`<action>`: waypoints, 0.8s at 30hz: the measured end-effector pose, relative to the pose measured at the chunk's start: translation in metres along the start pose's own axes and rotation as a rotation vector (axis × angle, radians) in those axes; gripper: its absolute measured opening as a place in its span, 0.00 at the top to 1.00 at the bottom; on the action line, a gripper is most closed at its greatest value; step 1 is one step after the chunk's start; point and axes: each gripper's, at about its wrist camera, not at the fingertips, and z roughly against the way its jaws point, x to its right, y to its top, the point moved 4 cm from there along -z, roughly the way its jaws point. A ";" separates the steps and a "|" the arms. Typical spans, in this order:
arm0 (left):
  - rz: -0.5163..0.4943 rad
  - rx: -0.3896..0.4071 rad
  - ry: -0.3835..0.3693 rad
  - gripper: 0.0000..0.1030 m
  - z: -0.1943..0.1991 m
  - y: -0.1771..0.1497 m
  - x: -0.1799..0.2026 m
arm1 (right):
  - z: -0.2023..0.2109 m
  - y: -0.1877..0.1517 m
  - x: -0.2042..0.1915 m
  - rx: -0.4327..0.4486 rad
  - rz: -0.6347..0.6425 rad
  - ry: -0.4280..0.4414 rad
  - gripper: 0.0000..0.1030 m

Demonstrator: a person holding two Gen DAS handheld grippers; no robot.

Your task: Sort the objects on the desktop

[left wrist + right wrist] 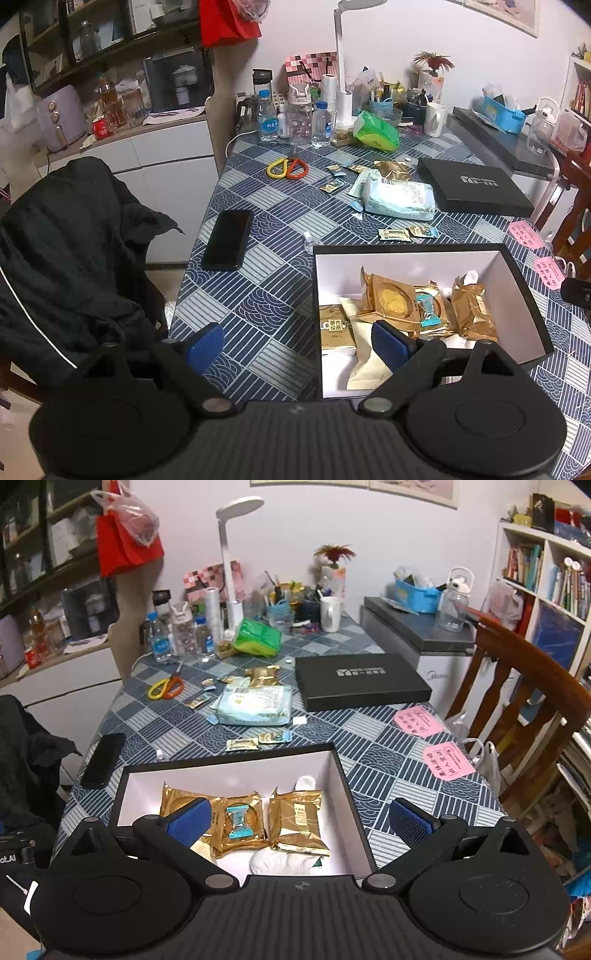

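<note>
A patterned blue desk carries an open black box at its near edge, gold snack packets and a small blue candy lying inside. Beyond sit the box's flat black lid, a pale wipes pack, a dark phone and loose sachets. The left tool and right tool hover over the box, both spread wide and empty.
</note>
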 end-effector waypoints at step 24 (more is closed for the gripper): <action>-0.016 -0.004 -0.023 0.00 -0.012 -0.001 -0.023 | -0.009 0.003 -0.036 -0.039 0.006 -0.043 0.00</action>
